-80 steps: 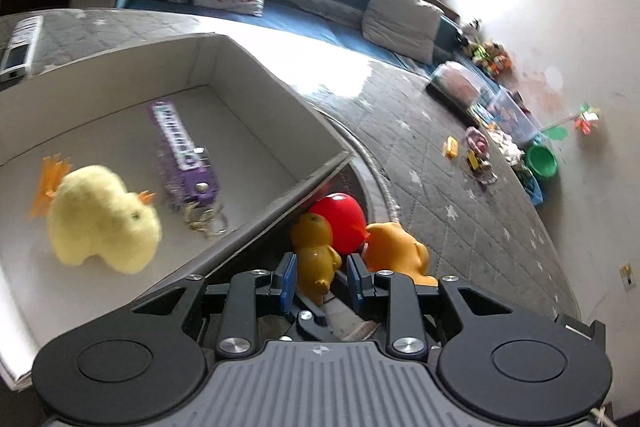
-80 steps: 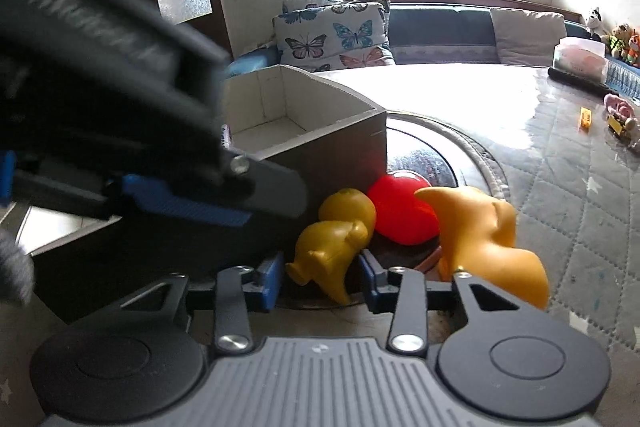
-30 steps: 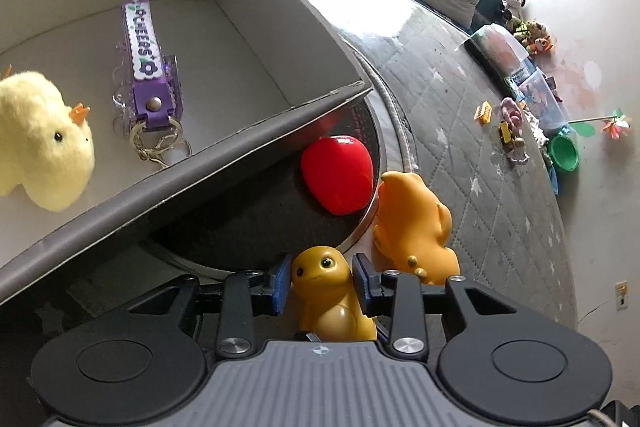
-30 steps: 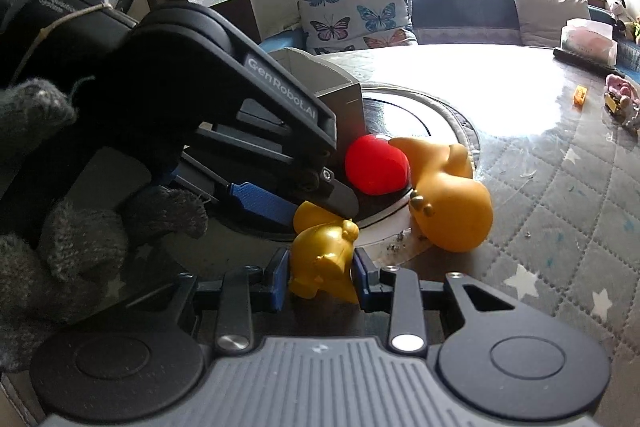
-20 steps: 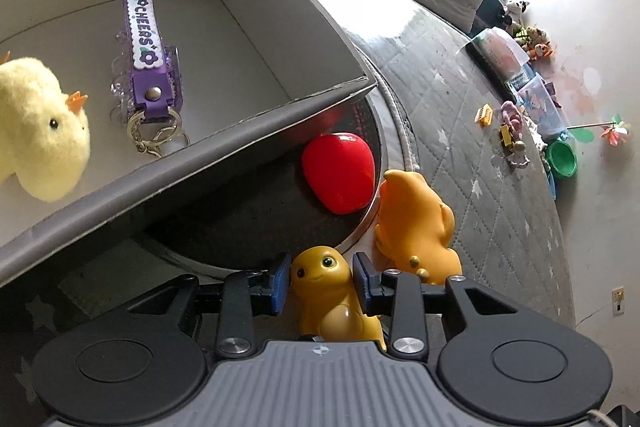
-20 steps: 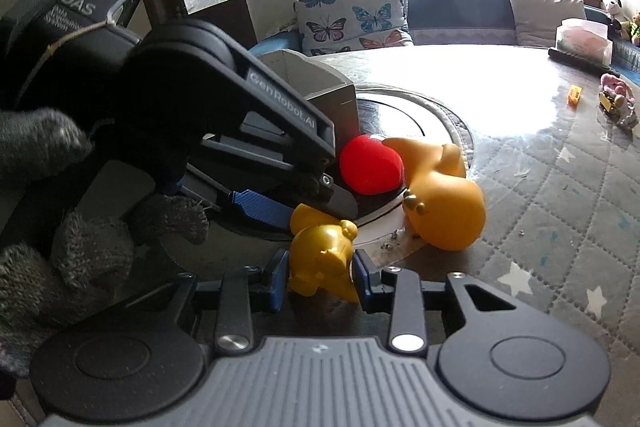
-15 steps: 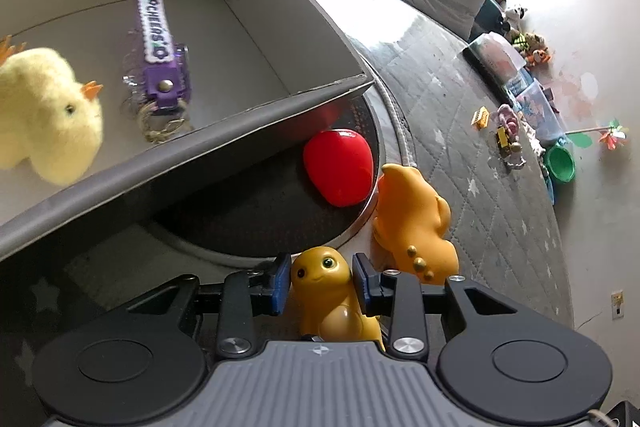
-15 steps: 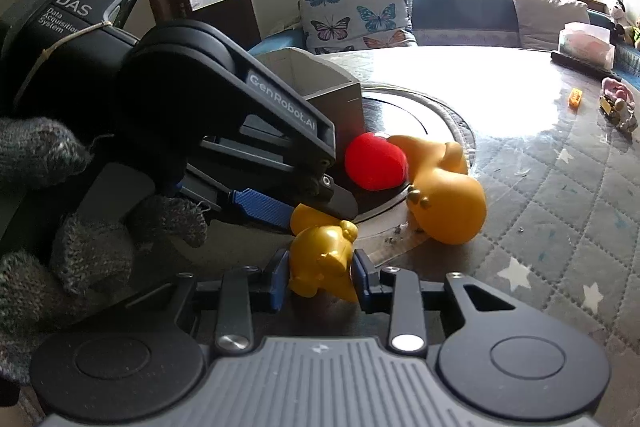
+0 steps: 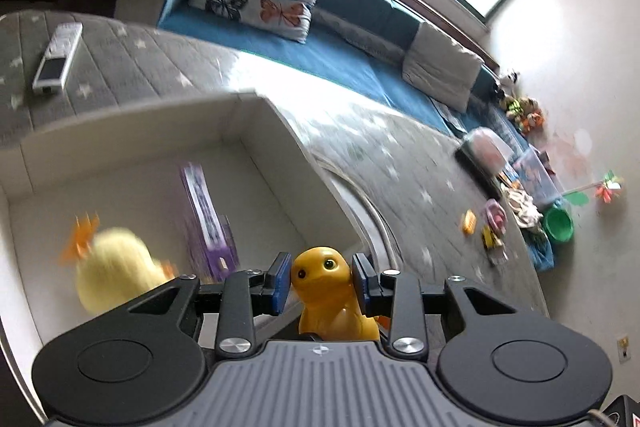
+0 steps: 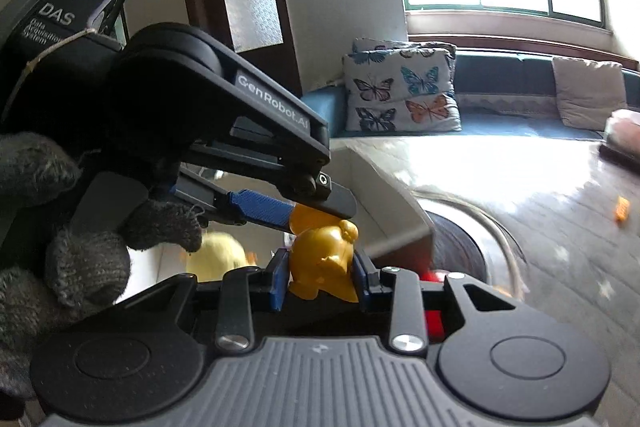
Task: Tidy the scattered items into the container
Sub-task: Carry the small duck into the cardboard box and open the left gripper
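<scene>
My left gripper is shut on a yellow rubber duck and holds it above the near edge of the white box. Inside the box lie a yellow plush chick and a purple keychain strap. My right gripper is shut on a golden toy figure, raised beside the left gripper's body, near the box. The plush chick also shows in the right wrist view. A red item peeks out below the right gripper.
A remote control lies on the grey quilted mat at far left. Small toys, a green bowl and bins sit at the right. A blue sofa with butterfly pillows stands behind. A gloved hand holds the left gripper.
Both grippers have lifted with their toys and swung toward the box. The red ball and the large orange toy have dropped out of the left wrist view. The view is motion blurred.
</scene>
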Action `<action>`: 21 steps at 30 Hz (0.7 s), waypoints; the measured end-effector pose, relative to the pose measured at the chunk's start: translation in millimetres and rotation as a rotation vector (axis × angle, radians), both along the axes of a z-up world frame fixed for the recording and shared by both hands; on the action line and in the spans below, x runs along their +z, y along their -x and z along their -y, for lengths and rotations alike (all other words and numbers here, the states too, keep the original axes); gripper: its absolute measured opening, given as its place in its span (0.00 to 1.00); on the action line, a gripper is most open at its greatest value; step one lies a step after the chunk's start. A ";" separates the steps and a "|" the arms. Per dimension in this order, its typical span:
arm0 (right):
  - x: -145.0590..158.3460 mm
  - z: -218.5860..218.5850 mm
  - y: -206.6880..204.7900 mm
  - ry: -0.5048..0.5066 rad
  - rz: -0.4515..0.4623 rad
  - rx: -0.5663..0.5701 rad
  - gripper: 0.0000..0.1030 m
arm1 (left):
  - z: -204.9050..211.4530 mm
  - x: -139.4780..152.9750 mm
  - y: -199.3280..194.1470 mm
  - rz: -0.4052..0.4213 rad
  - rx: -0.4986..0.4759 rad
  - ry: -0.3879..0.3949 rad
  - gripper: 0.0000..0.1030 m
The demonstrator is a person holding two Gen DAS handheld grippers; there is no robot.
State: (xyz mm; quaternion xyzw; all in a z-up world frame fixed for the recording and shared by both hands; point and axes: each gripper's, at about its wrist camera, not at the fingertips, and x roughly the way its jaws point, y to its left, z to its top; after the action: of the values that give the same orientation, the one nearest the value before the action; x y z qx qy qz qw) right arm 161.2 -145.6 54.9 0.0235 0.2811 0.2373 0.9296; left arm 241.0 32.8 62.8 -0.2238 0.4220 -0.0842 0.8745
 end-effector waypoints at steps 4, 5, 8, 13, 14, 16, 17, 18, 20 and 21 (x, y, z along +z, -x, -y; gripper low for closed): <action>-2.8 -10.2 -31.9 -0.003 -0.020 0.008 0.32 | -9.6 -3.2 -28.0 -0.006 0.017 -0.013 0.35; -3.7 -12.6 -39.8 -0.003 -0.025 0.010 0.32 | -11.5 -5.7 -35.2 -0.011 0.016 -0.013 0.35; -10.5 -16.4 -60.8 0.003 -0.057 0.012 0.32 | -15.8 -16.7 -54.8 -0.039 0.016 -0.010 0.35; -28.4 -19.8 -86.1 0.027 -0.120 0.010 0.32 | -19.4 -41.2 -79.0 -0.103 0.006 0.007 0.35; -31.8 -19.7 -89.5 0.032 -0.131 0.009 0.32 | -19.4 -45.6 -81.6 -0.116 0.005 0.012 0.35; -35.6 -19.5 -93.2 0.031 -0.138 0.008 0.32 | -18.5 -52.3 -84.1 -0.132 0.003 0.016 0.35; -36.3 -20.4 -94.0 0.035 -0.137 0.008 0.33 | -18.3 -54.6 -84.9 -0.138 0.003 0.017 0.35; -36.6 -21.8 -94.6 0.042 -0.134 0.007 0.34 | -18.4 -56.2 -85.4 -0.143 0.004 0.018 0.35; -37.2 -24.6 -95.6 0.057 -0.128 0.005 0.35 | -18.8 -58.7 -86.1 -0.151 0.007 0.019 0.35; -37.6 -24.7 -95.9 0.057 -0.128 0.004 0.36 | -19.3 -58.8 -86.1 -0.150 0.009 0.020 0.35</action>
State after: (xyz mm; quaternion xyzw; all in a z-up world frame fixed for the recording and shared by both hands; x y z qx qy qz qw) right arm 257.1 -120.9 17.3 0.0119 0.3467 0.2290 0.9095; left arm 327.1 52.1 4.0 -0.2398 0.4843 -0.0675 0.8387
